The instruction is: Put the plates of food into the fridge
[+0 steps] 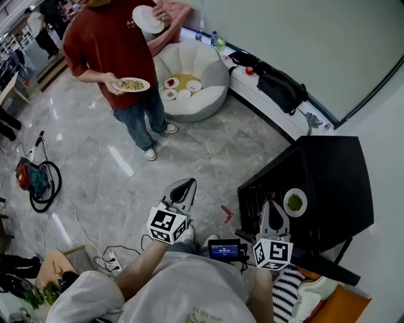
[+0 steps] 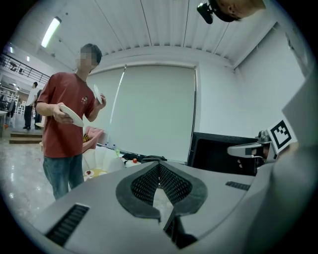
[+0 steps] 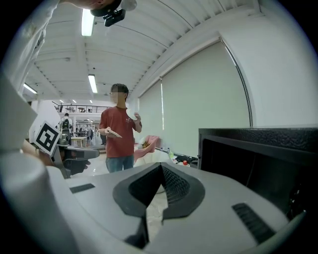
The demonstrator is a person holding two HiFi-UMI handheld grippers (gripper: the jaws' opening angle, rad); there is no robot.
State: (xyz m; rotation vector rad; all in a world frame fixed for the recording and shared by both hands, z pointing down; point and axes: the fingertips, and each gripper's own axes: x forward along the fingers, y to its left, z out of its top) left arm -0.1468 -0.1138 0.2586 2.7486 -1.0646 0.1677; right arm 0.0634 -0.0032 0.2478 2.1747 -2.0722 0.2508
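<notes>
One plate of green food [image 1: 295, 202] sits on top of the black fridge [image 1: 334, 183] at the right of the head view, just beyond the right gripper [image 1: 273, 206], whose jaws are pressed together, empty. At lower centre, the left gripper [image 1: 187, 185] is likewise closed on nothing. At upper left, a person [image 1: 107, 44] holds a plate of noodles [image 1: 131, 84] and a white plate [image 1: 148, 19]

The left gripper [image 2: 159, 166] points level across the room, its jaws closed tip to tip with nothing between them. Beyond it, at the left, a person [image 2: 63, 131] in a red T-shirt and jeans stands on the floor [image 2: 20, 183], holding a white plate [image 2: 72, 115] in one hand and a second plate [image 2: 98, 93] raised in the other. Behind the person's legs sits a white chair [image 2: 103, 158], with what may be small dishes [image 2: 89, 173] on its seat. At the right stands the black fridge [image 2: 218, 151], and the right gripper [image 2: 238, 149] shows against it.
</notes>
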